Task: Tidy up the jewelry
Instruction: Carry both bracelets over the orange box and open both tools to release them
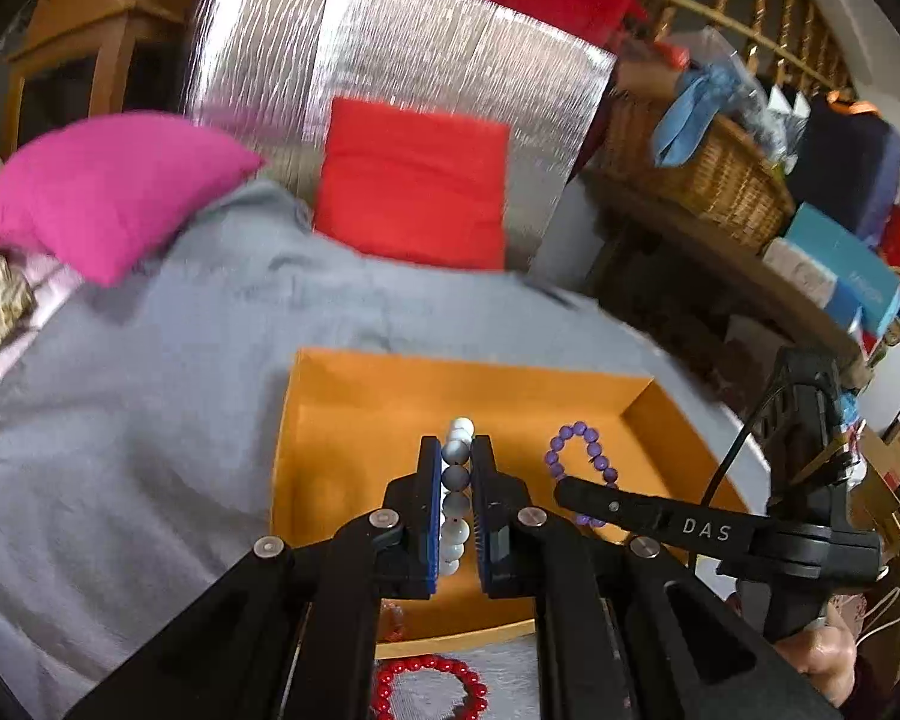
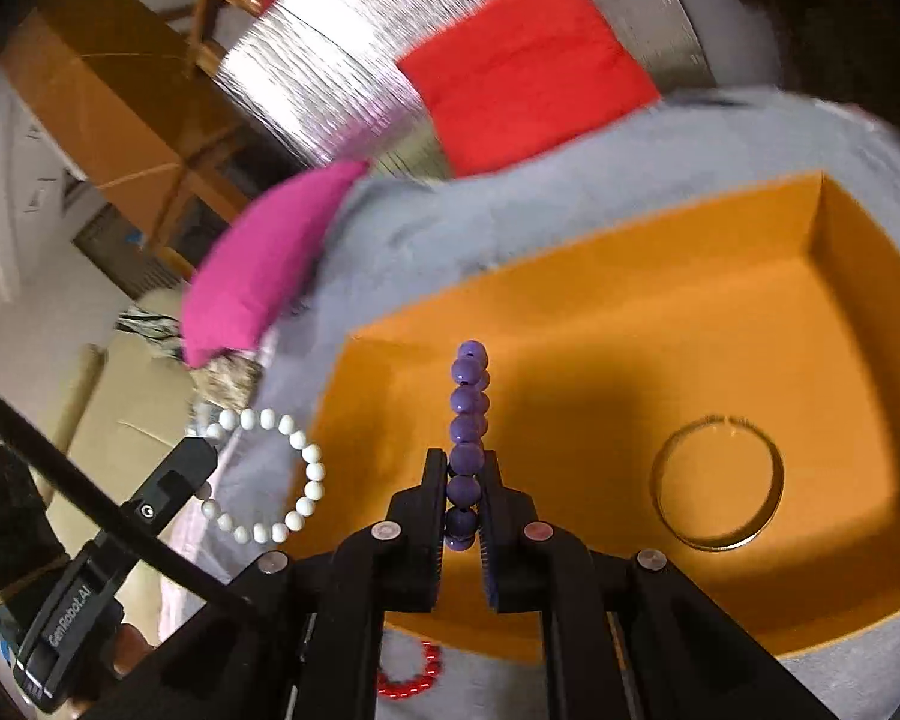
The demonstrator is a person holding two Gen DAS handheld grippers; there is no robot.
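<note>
My left gripper (image 1: 455,450) is shut on a white bead bracelet (image 1: 457,480) and holds it edge-on above the orange box (image 1: 354,420). The same bracelet (image 2: 270,474) hangs from the left gripper in the right wrist view, beside the box's left wall. My right gripper (image 2: 465,468) is shut on a purple bead bracelet (image 2: 468,420), held over the orange box (image 2: 630,324); it also shows in the left wrist view (image 1: 582,456). A gold bangle (image 2: 720,483) lies on the box floor at right. A red bead bracelet (image 1: 432,684) lies on the grey cloth in front of the box.
The grey cloth (image 1: 150,420) covers the surface. A pink cushion (image 1: 102,192) and a red cushion (image 1: 414,186) sit at the back against a silver foil panel (image 1: 390,54). A wicker basket (image 1: 702,180) and boxes crowd a shelf at right.
</note>
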